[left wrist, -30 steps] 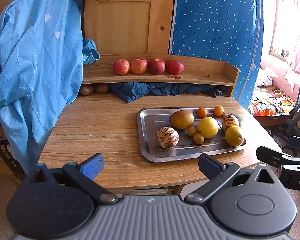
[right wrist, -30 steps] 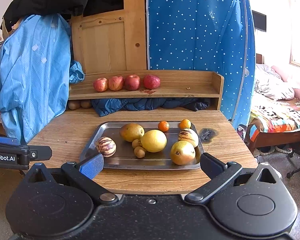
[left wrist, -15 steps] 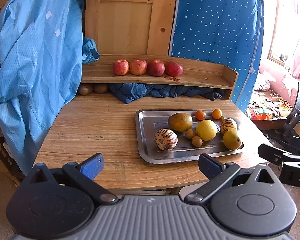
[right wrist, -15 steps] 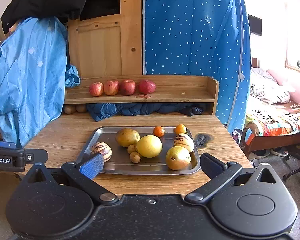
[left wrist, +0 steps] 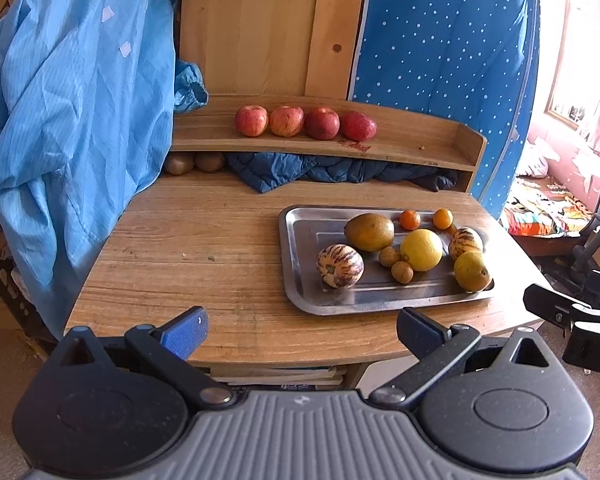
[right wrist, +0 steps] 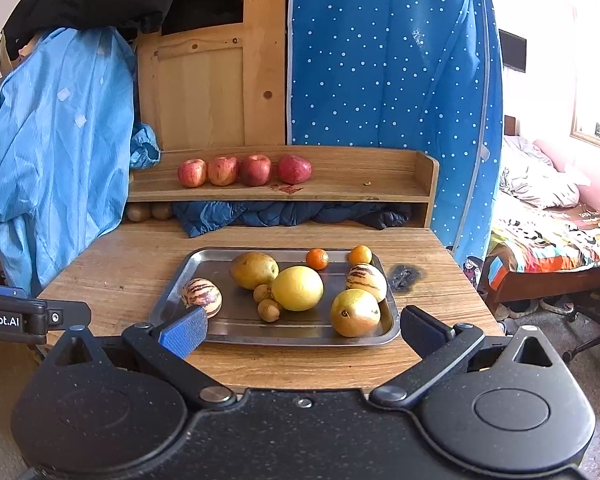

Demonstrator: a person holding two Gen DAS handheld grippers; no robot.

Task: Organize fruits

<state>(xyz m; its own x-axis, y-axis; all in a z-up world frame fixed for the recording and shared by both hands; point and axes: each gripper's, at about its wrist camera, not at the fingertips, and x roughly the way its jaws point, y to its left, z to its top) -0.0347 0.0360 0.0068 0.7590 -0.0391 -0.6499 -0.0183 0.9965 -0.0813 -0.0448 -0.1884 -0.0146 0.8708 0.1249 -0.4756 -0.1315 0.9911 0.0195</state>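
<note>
A steel tray (left wrist: 300,256) (right wrist: 172,292) lies on the wooden table with several fruits: two striped melons (left wrist: 340,266) (right wrist: 366,276), a brown pear (left wrist: 369,232) (right wrist: 254,270), a large lemon (left wrist: 421,249) (right wrist: 297,288), a yellow-green pear (left wrist: 472,271) (right wrist: 355,313), two small oranges (left wrist: 410,219) (right wrist: 317,259) and two small brown fruits (right wrist: 269,310). Several red apples (left wrist: 286,121) (right wrist: 224,171) line the shelf. My left gripper (left wrist: 302,330) and right gripper (right wrist: 304,330) both hover open and empty before the table's front edge.
A blue coat (left wrist: 60,120) hangs over the table's left side. Dark blue cloth (left wrist: 320,170) and two brown fruits (left wrist: 180,163) sit under the wooden shelf (left wrist: 420,148). A blue dotted wardrobe (right wrist: 380,60) stands behind, with a bed (right wrist: 548,232) to the right. A burn mark (right wrist: 404,276) is beside the tray.
Both grippers have drawn back and risen slightly, so the table and tray look smaller and lower. Both stay open. No fruit has moved.
</note>
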